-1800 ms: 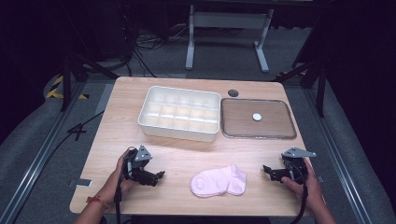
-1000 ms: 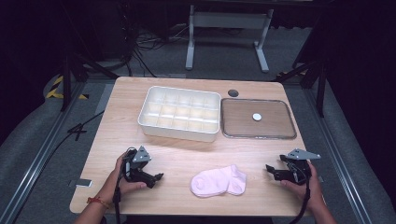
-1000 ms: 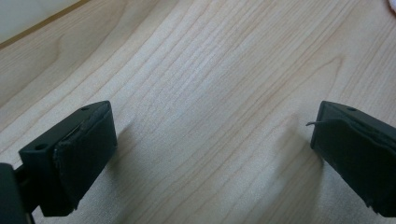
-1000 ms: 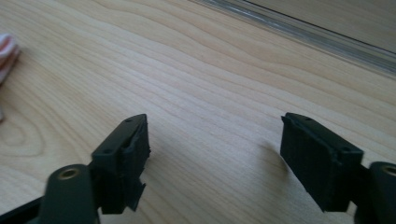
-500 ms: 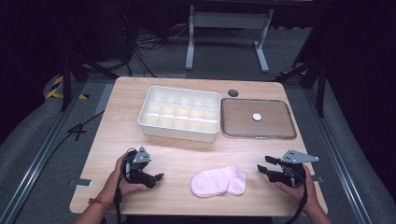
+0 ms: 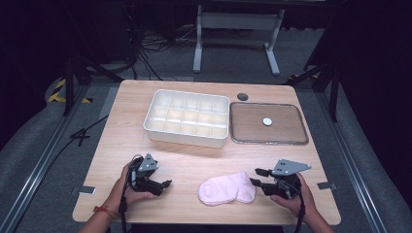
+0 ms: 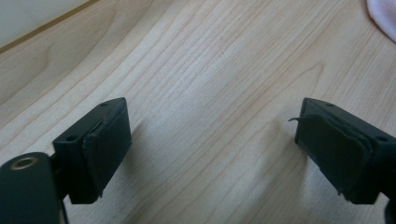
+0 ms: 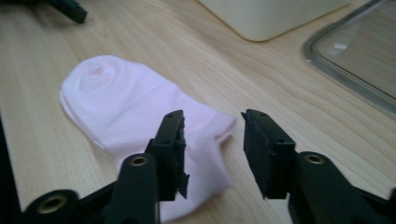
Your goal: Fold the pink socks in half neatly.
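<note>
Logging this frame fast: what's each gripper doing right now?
Left gripper: jaws wide open over bare table, holding nothing.
Right gripper: jaws open, have just been closing, at the pink sock's edge, not gripping it.

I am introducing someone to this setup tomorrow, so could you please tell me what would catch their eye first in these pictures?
The pink sock lying flat at the table's near edge stands out first, with the right tongs open at its cuff end, not gripping it. The left tongs rest open on bare wood to the sock's left. Behind sit a white divided box and, to its right, a clear lid.
</note>
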Action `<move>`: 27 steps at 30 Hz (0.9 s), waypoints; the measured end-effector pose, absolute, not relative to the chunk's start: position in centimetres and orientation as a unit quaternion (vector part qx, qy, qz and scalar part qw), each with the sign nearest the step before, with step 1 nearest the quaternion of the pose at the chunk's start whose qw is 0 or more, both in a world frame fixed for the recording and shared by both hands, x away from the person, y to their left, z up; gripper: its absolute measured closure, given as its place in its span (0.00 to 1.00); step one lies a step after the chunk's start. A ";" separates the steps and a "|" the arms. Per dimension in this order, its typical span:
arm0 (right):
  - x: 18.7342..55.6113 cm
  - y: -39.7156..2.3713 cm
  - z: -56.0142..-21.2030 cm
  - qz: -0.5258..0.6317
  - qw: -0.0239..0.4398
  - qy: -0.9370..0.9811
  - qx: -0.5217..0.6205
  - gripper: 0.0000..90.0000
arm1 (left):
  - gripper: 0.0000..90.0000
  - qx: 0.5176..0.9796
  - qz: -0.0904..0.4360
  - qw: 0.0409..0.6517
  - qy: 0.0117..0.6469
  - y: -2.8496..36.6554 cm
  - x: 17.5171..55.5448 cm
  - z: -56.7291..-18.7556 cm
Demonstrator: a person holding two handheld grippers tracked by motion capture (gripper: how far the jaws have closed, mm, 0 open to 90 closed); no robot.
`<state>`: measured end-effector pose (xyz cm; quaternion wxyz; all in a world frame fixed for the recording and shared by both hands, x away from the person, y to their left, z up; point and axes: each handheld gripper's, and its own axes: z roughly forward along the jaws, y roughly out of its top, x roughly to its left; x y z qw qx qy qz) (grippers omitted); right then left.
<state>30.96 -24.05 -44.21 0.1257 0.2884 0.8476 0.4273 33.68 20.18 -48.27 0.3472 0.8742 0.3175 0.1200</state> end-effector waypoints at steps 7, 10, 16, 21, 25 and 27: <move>30.1 -20.2 -44.6 0.424 0.099 0.871 0.228 0.82 | 0.30 0.875 0.111 0.357 0.308 19.5 33.4 -48.0; 30.1 -18.9 -45.3 0.413 0.086 0.883 0.206 0.89 | 0.40 0.873 0.098 0.374 0.299 18.8 33.2 -47.6; 30.0 -17.3 -46.1 0.402 0.068 0.895 0.180 0.99 | 0.44 0.865 0.073 0.413 0.276 15.7 32.6 -46.6; 29.9 -16.2 -47.0 0.388 0.059 0.902 0.178 0.99 | 0.43 0.872 0.060 0.414 0.256 13.5 32.0 -46.4; 29.8 -15.6 -47.5 0.389 0.058 0.900 0.190 0.99 | 0.43 0.869 0.055 0.421 0.255 12.3 31.8 -46.1; 29.8 -15.3 -47.6 0.393 0.053 0.895 0.205 0.99 | 0.42 0.868 0.053 0.423 0.254 11.9 31.8 -46.0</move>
